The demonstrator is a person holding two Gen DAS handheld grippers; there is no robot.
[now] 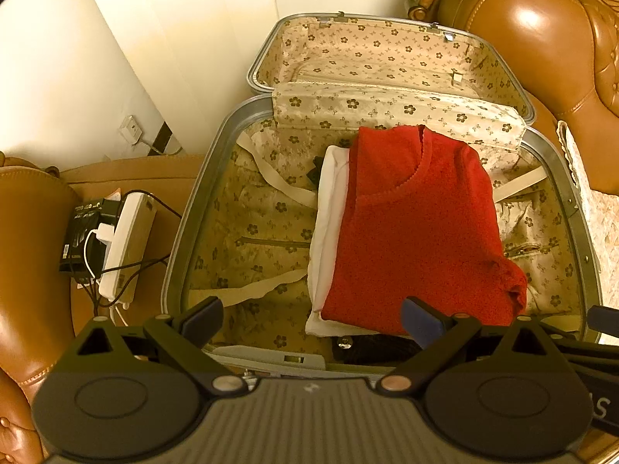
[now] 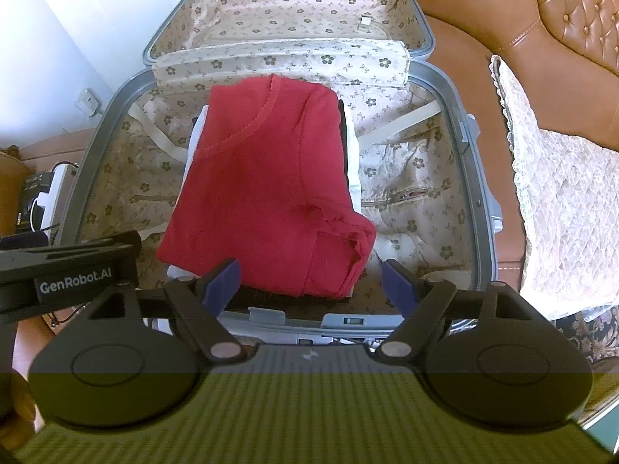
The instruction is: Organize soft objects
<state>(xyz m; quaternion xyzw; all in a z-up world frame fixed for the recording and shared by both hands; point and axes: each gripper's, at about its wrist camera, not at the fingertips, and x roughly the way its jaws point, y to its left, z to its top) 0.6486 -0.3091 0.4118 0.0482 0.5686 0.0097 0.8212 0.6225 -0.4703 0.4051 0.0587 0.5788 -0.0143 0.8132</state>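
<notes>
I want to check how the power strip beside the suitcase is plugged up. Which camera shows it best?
The left wrist view shows the white power strip best: its whole length, a white plug and black cables show beside the suitcase. In the right wrist view only one end peeks past the suitcase rim at the left edge.

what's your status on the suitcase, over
Left gripper open, empty; right gripper open, empty. Red sweater folded, lying on white garment inside open suitcase. Nothing in the way.
</notes>
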